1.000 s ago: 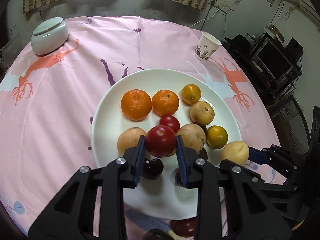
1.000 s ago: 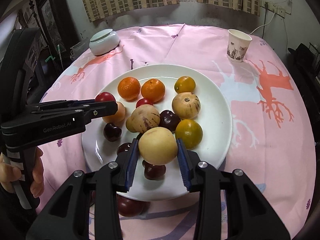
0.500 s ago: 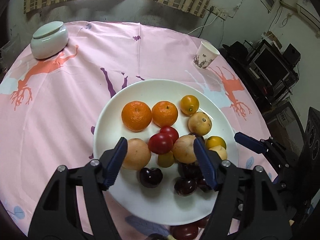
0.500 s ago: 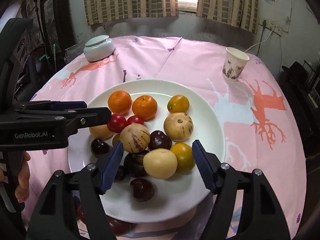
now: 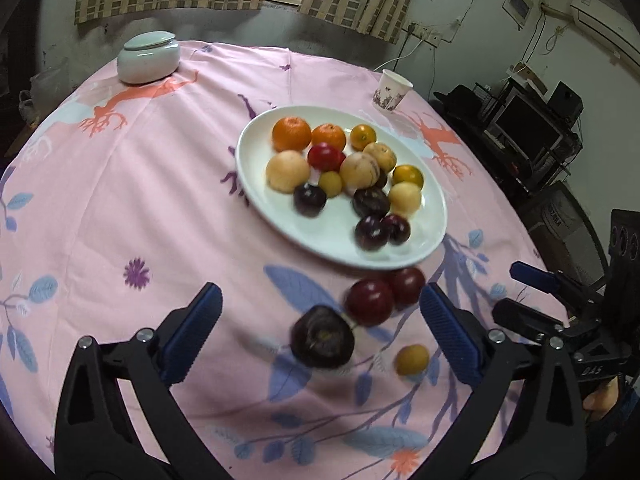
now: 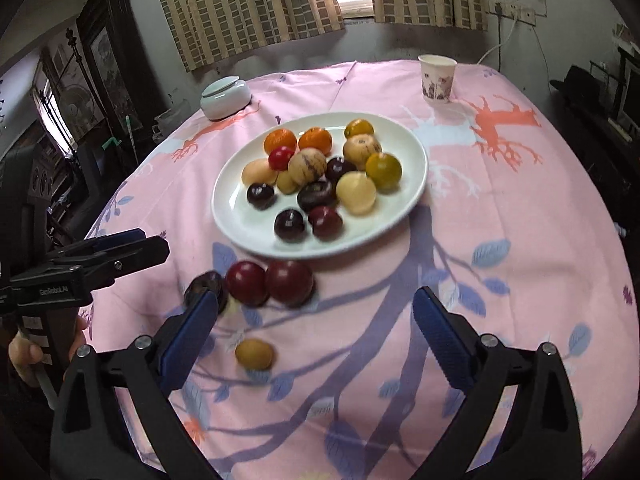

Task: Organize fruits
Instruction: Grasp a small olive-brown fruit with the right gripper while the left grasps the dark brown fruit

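Note:
A white plate point(image 5: 332, 240) on the pink cloth holds oranges, pale yellow fruits, a red plum point(image 5: 325, 157) and dark plums. On the cloth in front of it lie two red plums point(image 5: 370, 302), a dark plum point(image 5: 322, 336) and a small yellow fruit point(image 5: 412, 359). My left gripper point(image 5: 320, 304) hangs above these loose fruits, jaws opening wide, gripping nothing. My right gripper point(image 6: 316, 300) hovers near the same fruits point(image 6: 290, 282), jaws also opening, nothing between the pads. The plate point(image 6: 240, 220) lies well ahead of both.
A lidded pale ceramic jar point(image 5: 148, 56) stands at the far left of the round table and a paper cup point(image 5: 392, 90) at the far right. Dark electronics point(image 5: 528, 124) crowd the room to the right. A person's hand point(image 6: 24, 356) holds the left gripper's handle.
The left gripper let go of the red plum and the right of the pale yellow fruit; both now lie on the plate. Both grippers opened wide and drew back from the plate.

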